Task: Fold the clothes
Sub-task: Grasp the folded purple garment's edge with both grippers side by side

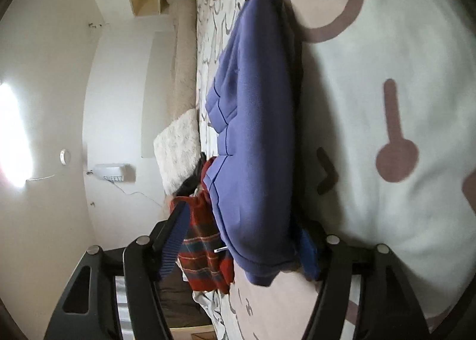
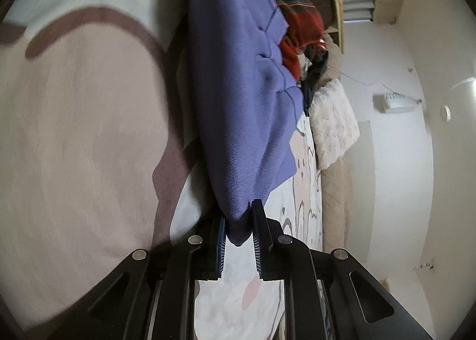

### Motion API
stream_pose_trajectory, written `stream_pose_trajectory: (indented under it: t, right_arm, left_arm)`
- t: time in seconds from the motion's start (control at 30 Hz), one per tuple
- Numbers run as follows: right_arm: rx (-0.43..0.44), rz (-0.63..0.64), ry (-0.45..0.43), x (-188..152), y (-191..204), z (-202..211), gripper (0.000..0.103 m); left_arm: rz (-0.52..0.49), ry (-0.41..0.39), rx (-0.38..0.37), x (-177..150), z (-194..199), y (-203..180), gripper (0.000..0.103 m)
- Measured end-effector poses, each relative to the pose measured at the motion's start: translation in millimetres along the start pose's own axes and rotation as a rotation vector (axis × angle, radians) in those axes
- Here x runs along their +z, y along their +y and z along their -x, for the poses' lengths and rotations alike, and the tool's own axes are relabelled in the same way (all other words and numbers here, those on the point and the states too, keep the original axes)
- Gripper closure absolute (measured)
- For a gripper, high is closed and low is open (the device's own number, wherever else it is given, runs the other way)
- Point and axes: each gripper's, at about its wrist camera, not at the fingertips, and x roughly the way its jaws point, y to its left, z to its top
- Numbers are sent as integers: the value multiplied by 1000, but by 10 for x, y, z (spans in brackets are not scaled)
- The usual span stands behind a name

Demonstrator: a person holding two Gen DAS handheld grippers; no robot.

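On the bed (image 1: pixel 386 42), the right gripper (image 2: pixel 238 239) pinches the purple garment (image 2: pixel 238 102) at six o'clock to keep the fold; the left gripper (image 1: pixel 238 250) stands released.

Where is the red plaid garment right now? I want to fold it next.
In the left wrist view the red plaid garment lies low and left of centre, beside the purple sweatshirt and below the fluffy white cushion; the right wrist view shows it upper right.

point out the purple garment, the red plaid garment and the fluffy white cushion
purple garment (image 1: pixel 255 120): left wrist view, middle of its broad face
red plaid garment (image 1: pixel 205 253): left wrist view, striped part
fluffy white cushion (image 2: pixel 334 129): right wrist view, its centre
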Motion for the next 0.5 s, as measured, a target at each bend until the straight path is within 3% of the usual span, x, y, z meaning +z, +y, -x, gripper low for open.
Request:
stream_pose_trajectory:
  t: [0.1,0.17,0.23,0.27,0.37,0.5]
  right_arm:
    - [10,-40,8,29,-87,59,70]
    - [0,-34,-10,31,-88,144,64]
    - [-26,12,-42,48,-33,222,63]
    - [-38,39,-55,60,2,251,63]
    - [-85,167,-99,118,193,281,63]
    - [-111,207,-118,280,209,193,63]
  left_arm:
    - [-39,-20,-4,22,-32,-45,41]
    - [-45,-23,-33,18,-41,-50,52]
    - [-22,-11,-96,18,-59,-22,72]
    - [-3,-4,-130,19,-68,3,74]
    - [151,33,-268,28,-159,222,75]
    - [397,61,-457,7,-326,610,75]
